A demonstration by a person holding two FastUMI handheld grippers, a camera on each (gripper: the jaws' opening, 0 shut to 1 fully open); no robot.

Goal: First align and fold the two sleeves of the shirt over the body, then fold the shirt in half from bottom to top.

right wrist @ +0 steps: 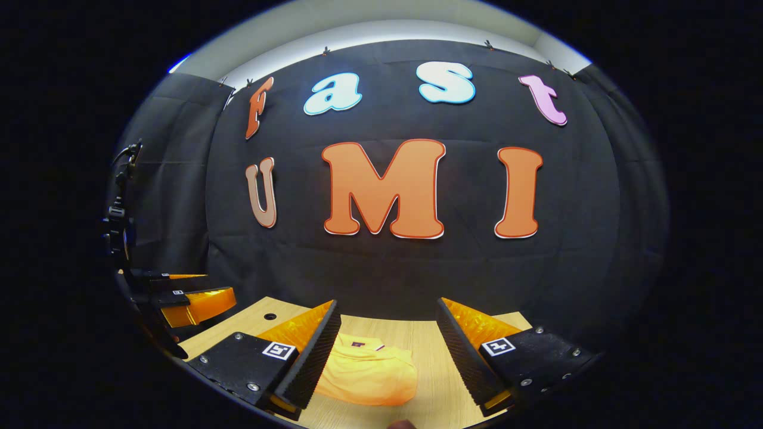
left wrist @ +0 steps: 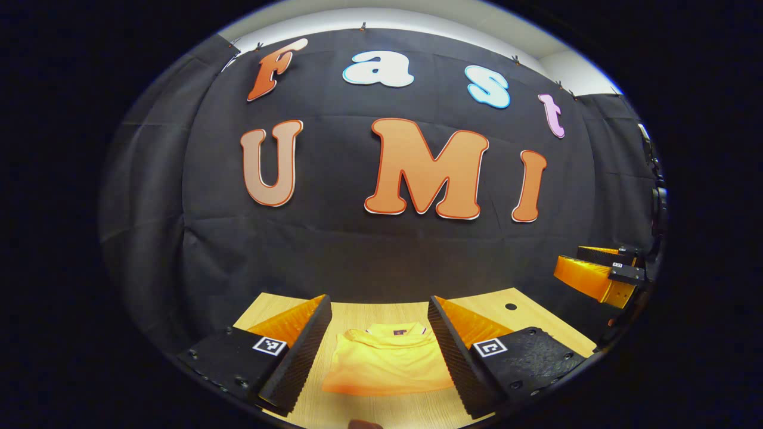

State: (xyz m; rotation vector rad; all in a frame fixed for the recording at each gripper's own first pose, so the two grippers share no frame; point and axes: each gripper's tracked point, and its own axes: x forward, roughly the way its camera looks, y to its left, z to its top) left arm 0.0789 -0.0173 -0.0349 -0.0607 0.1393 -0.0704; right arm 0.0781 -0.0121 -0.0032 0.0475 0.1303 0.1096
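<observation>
Yellow shirt [left wrist: 390,360] is lying as a compact folded bundle on the wooden table [left wrist: 512,298], collar far side. Judging it soft, light; best pinched at hem corners. Left gripper [left wrist: 381,351] and right gripper [right wrist: 387,357] are hovering above, fingers spread, holding nothing.

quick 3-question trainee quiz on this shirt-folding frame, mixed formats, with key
1. True or false: the left gripper is shut on the shirt.
2. The shirt lies on: A) wooden table B) floor C) chair.
3. Fill in: the right gripper is ____ (open/shut).

Key: 1 false, it is open with the shirt lying on the table beyond its fingers; 2 A; 3 open.
</observation>
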